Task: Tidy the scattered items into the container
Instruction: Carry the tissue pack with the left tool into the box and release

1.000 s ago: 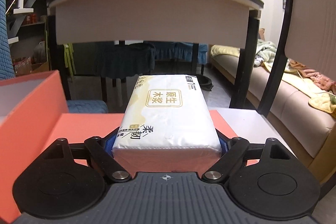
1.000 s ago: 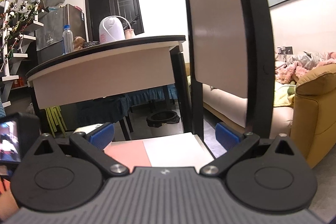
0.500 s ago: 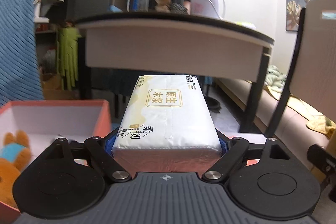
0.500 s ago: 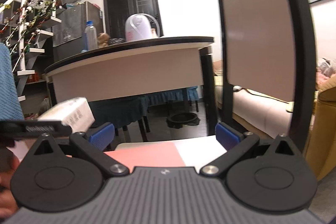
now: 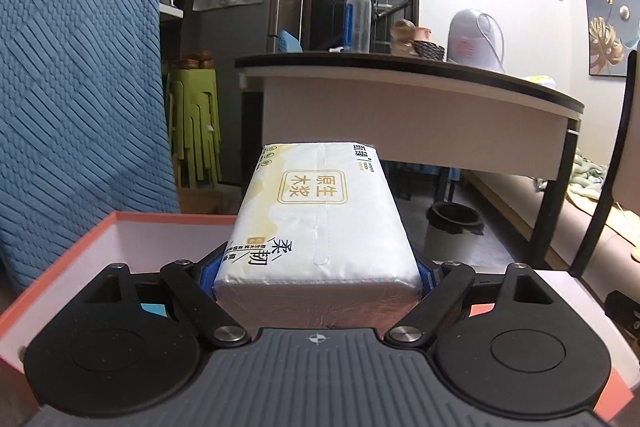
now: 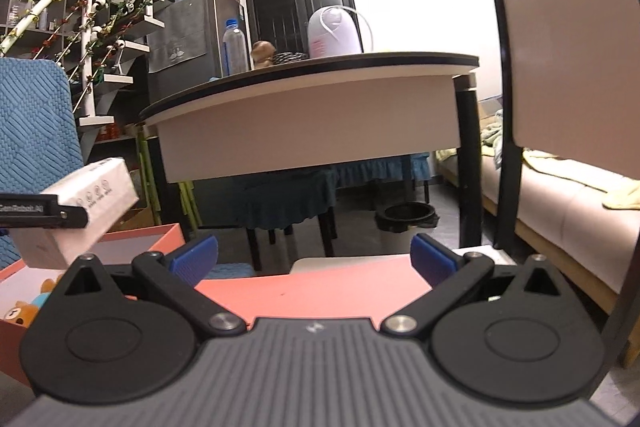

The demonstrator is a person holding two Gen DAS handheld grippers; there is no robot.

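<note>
- My left gripper point(image 5: 318, 269) is clenched on a white pack of facial tissues point(image 5: 318, 223); the blue fingers point(image 5: 208, 269) press the pack's two long sides near its rear end, so most of its length sticks out ahead of them.
- I judge that side grip suits a soft pack: it keeps the printed top face level and leaves the underside free to settle flat.
- The pack hangs above the orange storage box point(image 5: 80, 235), whose white inner wall shows to the left of and below it. From the right wrist view, the tissue pack point(image 6: 80, 203) sits higher than the box rim point(image 6: 160, 230) and touches nothing inside.
- A plush bear point(image 6: 24, 307) already lies in the box's near corner, so I reckon the pack needs a bare patch beside it; the floor of the box right under the pack is hidden by the pack itself.
- My right gripper point(image 6: 314, 259) is released, its blue fingers point(image 6: 196, 259) spread wide with nothing between them. It hovers over a flat orange panel point(image 6: 312, 291), which may be the box's lid, well to the side of the box opening, I'd say to leave the left side room.
- Judging by these views, the carry is in hand and the pack has yet to rest in the box.
</note>
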